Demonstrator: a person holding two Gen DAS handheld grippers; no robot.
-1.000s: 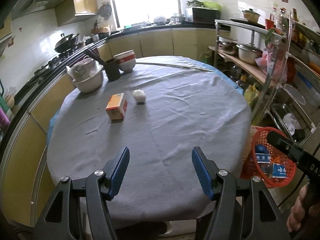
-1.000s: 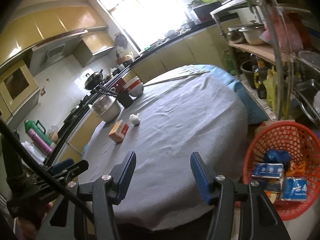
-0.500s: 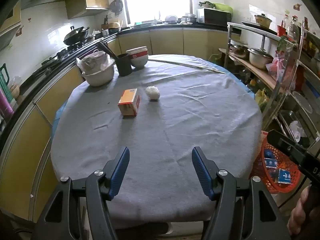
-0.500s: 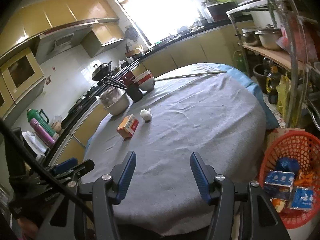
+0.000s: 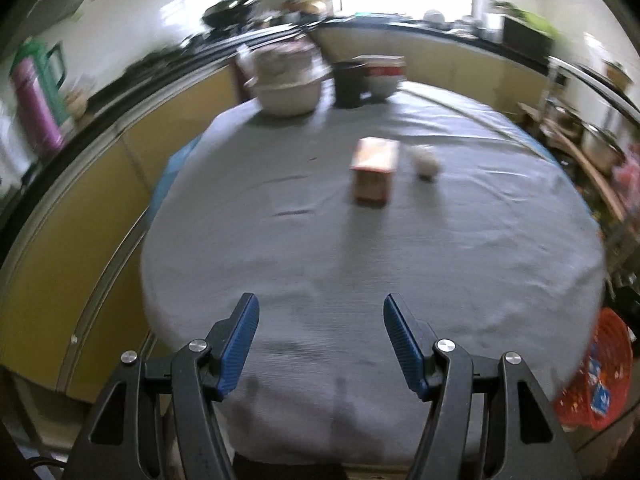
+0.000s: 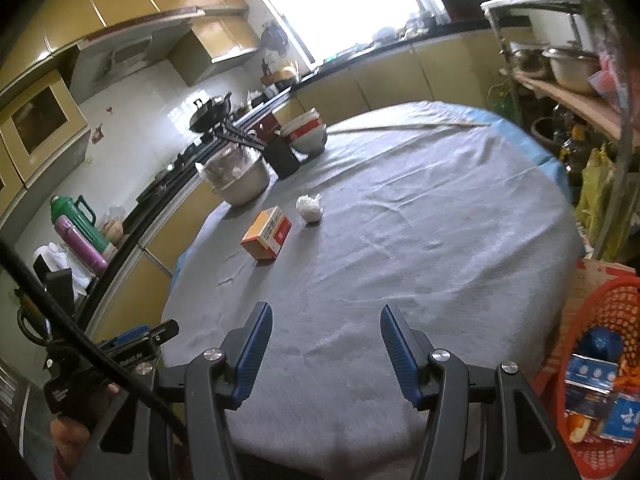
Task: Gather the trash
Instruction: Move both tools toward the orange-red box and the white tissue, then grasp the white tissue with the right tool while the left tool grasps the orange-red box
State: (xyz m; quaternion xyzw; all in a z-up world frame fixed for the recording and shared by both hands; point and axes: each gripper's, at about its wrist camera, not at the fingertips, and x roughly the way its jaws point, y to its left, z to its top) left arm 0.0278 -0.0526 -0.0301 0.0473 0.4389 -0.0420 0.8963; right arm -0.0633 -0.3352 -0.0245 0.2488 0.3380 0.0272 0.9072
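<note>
Mostly blurred: left view | orange basket [image 6: 600, 384] cut off | box [image 6: 267, 233] label unreadable

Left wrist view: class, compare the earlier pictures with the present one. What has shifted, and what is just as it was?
The left tongs swung toward the orange box and crumpled tissue, which now sit nearer the middle of a blurred picture. The red basket slid toward the right edge. Nothing was gripped or released. Both tongs, the right tongs included, stayed open and empty; box and tissue kept their places on the tablecloth.

left hand-held gripper [image 5: 319, 344] nearer orange box [image 5: 374, 171]
</note>
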